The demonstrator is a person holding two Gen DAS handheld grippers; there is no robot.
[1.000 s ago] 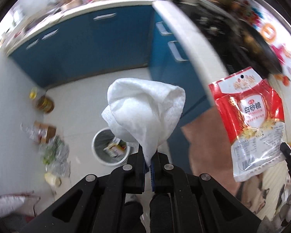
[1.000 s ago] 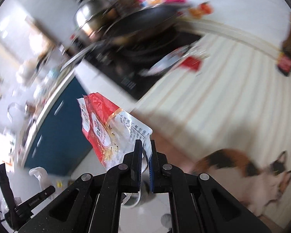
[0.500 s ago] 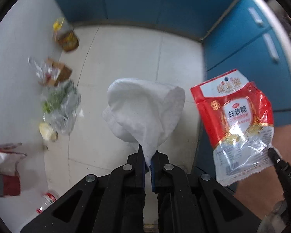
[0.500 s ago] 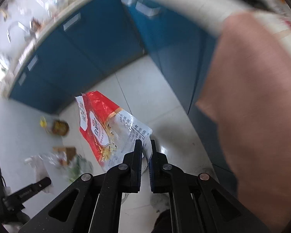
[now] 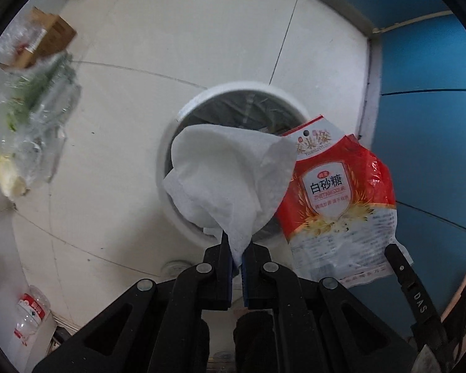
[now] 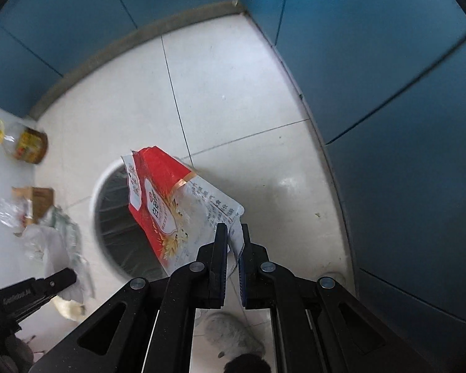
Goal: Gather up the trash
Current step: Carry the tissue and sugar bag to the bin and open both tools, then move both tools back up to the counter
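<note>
My left gripper (image 5: pixel 237 242) is shut on a crumpled white paper towel (image 5: pixel 226 180) and holds it over the white round trash bin (image 5: pixel 183 115) on the tiled floor. My right gripper (image 6: pixel 233 233) is shut on a corner of a red and clear sugar bag (image 6: pixel 171 208), which hangs over the bin's (image 6: pixel 99 186) right side. The bag also shows in the left wrist view (image 5: pixel 335 199), right of the towel. The left gripper's tip (image 6: pixel 59 276) shows at the lower left of the right wrist view.
Blue cabinets (image 6: pixel 388 93) wall the floor at the back and right. Left of the bin lie an oil bottle (image 6: pixel 25 143), a cardboard box (image 5: pixel 46 37), clear plastic bags (image 5: pixel 37 118) and a plastic bottle (image 5: pixel 31 310). A furry animal (image 6: pixel 233 335) is below my right gripper.
Both grippers have tilted down from the counter and stove to the floor, bringing the towel and the sugar bag over the trash bin. Both grips are unchanged.
</note>
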